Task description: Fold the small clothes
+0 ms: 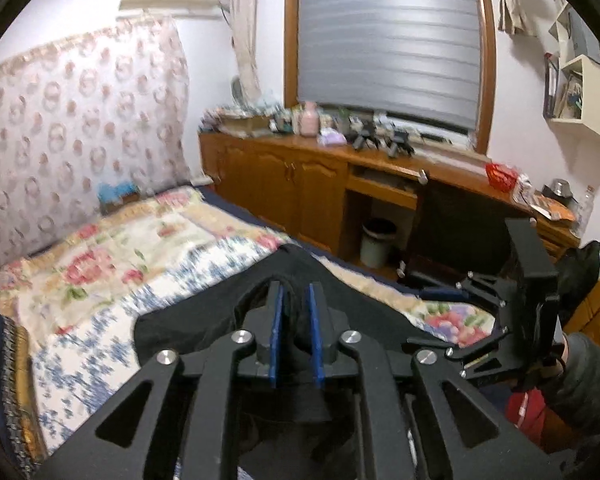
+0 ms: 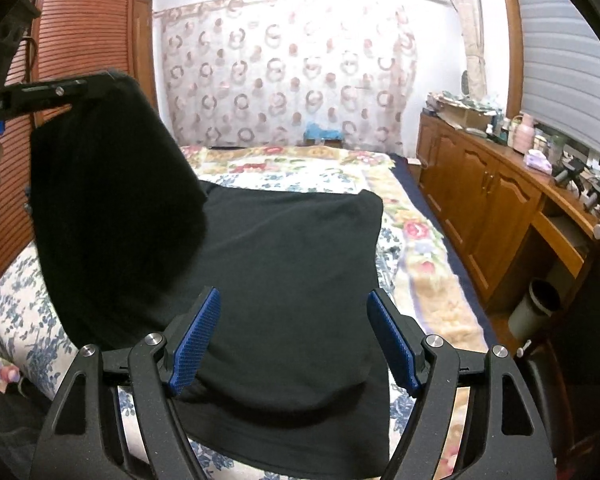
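- Between the blue pads of the left gripper (image 1: 296, 300) sits a bunched fold of the black garment (image 2: 284, 280); the jaws stand only slightly apart and, in the left wrist view, the cloth fills the narrow gap, so the gripper pinches it.
- Seen from the right wrist view, that same gripper (image 2: 40, 94) appears at the upper left, with a dark flap of the garment hanging from it, raised off the bed.
- The right gripper (image 2: 296, 340) is spread wide, its ribbed blue pads on either side of the garment's near part, not pressing it.
- The garment is soft, matte knit fabric; most of it lies flat as a rough rectangle on the bed (image 2: 420, 272), with one corner lifted.
- The left wrist view also shows the right gripper (image 1: 512, 312) from the side, held by a hand in a grey sleeve (image 1: 588, 376).
- Bedding under the garment is a quilted floral cover, blue sprigs nearest, pink roses and yellow bands farther off.
- A sheer curtain (image 2: 284, 76) printed with pink rings hangs behind the bed.
- A wooden cabinet (image 1: 276, 188) with panelled doors runs along the window side, its top crowded with small blurred items.
- A grey blind (image 1: 388, 40) covers the window, and a pale waste bin (image 1: 376, 242) stands under the desk section.
- Only the right wrist view shows the louvred wooden door (image 2: 80, 28) on the left.
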Motion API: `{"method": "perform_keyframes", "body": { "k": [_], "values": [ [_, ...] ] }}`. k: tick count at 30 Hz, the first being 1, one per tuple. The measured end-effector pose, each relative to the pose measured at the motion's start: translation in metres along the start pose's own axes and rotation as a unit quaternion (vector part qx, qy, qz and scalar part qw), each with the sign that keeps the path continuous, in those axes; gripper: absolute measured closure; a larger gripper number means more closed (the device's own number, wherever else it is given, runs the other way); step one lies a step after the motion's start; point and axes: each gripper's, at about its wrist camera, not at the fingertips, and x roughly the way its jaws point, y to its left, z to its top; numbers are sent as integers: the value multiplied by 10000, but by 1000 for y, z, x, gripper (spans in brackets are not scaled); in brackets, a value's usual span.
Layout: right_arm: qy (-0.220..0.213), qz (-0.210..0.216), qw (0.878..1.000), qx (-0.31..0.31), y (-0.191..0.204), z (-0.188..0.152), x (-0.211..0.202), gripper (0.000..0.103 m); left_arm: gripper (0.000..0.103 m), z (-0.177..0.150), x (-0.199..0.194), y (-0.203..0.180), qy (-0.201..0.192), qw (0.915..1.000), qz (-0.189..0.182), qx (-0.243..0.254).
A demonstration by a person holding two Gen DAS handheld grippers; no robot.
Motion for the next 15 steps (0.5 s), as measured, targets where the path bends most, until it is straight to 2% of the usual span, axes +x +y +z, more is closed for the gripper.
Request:
{"method": "perform_keyframes", "body": {
  "k": [4,9,15],
  "values": [
    [72,10,10000,-4,-1,-4,4,25,63,-13,9,3,198,9998,-10,-30],
    [179,96,9998,-19,-5,-1,15,25,50,-30,4,13,270,9994,160,-150],
    [313,279,9991,-76,3,-3,28,25,48,-60,-7,36,265,9974,512,-440]
  ]
}}
